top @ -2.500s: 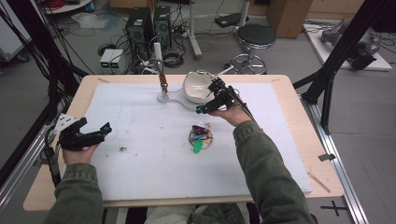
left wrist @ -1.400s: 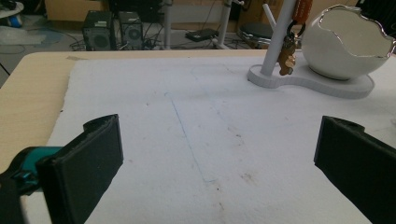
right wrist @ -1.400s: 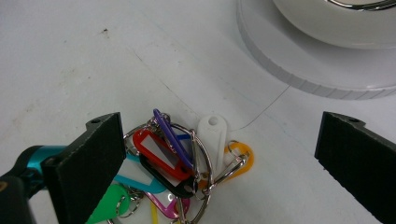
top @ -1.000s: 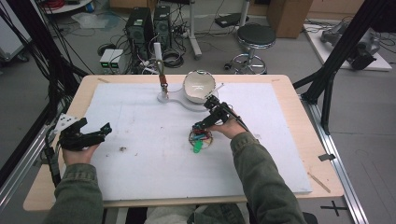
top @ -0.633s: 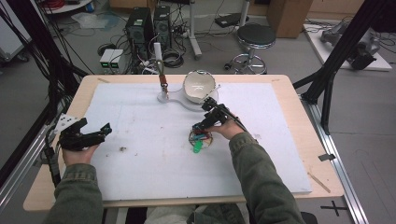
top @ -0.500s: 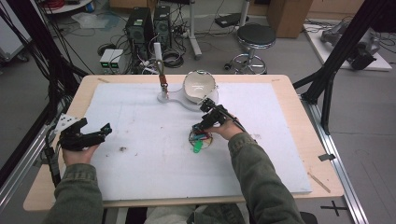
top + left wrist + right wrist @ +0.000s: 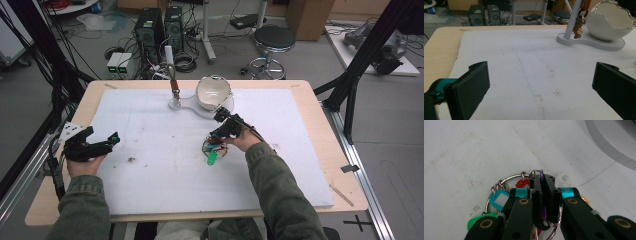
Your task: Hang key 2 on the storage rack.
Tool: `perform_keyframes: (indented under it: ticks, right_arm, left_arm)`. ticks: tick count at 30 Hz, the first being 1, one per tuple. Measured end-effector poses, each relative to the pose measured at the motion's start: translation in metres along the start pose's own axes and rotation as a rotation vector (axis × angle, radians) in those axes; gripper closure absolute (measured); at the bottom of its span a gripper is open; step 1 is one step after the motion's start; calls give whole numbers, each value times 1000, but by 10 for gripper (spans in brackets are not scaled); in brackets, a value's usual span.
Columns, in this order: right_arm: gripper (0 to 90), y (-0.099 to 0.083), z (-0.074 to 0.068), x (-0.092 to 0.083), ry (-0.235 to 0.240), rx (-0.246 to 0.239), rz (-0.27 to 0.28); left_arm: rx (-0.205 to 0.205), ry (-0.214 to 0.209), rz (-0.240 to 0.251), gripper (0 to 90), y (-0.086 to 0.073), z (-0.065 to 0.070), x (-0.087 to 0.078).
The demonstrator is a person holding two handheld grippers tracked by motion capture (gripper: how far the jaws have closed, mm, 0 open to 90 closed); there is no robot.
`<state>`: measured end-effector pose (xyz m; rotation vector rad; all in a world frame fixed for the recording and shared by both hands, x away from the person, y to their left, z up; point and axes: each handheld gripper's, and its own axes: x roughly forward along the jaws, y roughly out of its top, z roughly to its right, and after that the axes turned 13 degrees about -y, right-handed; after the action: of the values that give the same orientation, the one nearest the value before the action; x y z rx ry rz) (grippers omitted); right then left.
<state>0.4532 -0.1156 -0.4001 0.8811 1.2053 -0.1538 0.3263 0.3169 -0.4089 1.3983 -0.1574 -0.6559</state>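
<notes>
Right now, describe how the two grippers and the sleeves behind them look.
Both sleeves are olive green. The left gripper is black with flat rectangular jaws, a teal band, a grey three-cornered plate on top and a black cable. The right gripper is black too, with teal bands and brass-coloured rivets.

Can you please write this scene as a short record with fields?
work: picking up a ring of key tags
right gripper: jaws have just closed, shut on a purple tag of the ring
left gripper: open, holds nothing, near the left edge of the white mat
behind: egg-shaped white bowl and a post with keys hanging on it
</notes>
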Motion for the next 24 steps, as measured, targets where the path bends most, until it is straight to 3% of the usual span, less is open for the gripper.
perform_keyframes:
  ticks: [5,14,24]
  right_arm:
    - [853,-2,6,-8,18,51,11]
    - [870,-2,11,-23,57,86,89]
    - [872,-6,18,-46,115,184,128]
  left_arm:
    - [1,3,1,17,0,0,0]
    - [7,4,-3,17,0,2,-1]
    - [10,4,-5,17,0,3,-2]
